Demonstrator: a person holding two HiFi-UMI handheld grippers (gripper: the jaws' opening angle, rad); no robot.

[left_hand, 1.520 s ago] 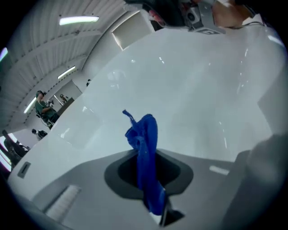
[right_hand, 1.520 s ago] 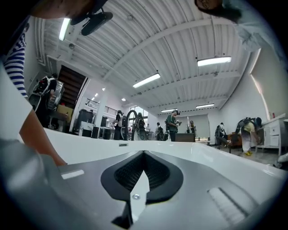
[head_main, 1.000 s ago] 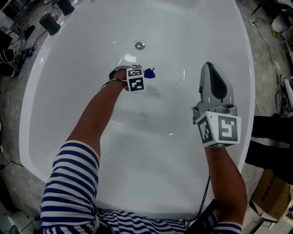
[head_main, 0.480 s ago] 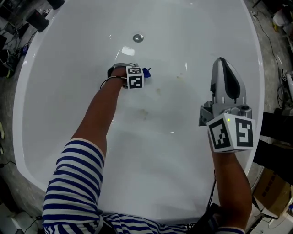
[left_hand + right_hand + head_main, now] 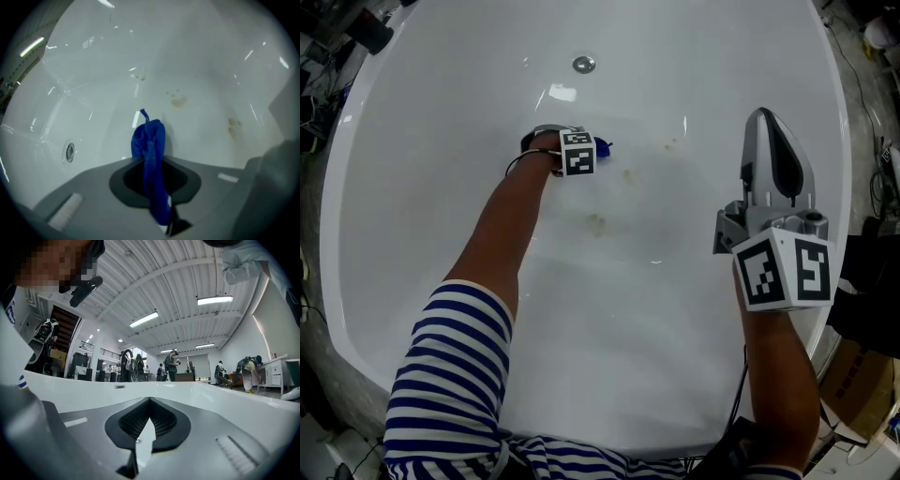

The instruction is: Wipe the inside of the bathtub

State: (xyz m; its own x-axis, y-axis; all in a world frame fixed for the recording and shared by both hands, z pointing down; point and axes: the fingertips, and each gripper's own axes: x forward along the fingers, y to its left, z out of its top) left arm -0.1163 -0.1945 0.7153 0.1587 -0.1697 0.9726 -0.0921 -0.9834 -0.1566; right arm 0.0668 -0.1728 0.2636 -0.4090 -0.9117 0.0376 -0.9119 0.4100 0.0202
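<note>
Bathtub (image 5: pixel 412 141): white, glossy, brown spots (image 5: pixel 596 222); L tongs (image 5: pixel 593 148) clamp blue cloth (image 5: pixel 150 140), R tongs (image 5: pixel 770 127) together, empty.

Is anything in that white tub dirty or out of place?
Yes: small brownish smudges mark the white bathtub's floor, near the blue cloth pinched in the left gripper. Otherwise nothing looks damaged.

The bathtub (image 5: pixel 703 75) is a glossy white oval. Its round metal drain (image 5: pixel 584 64) lies beyond the left gripper (image 5: pixel 598 148), and faint brownish stains (image 5: pixel 178 101) mark the floor just ahead of it. A crumpled blue cloth (image 5: pixel 149 154) is pinched between that gripper's jaws — its bunched end pokes past the tips.
</note>
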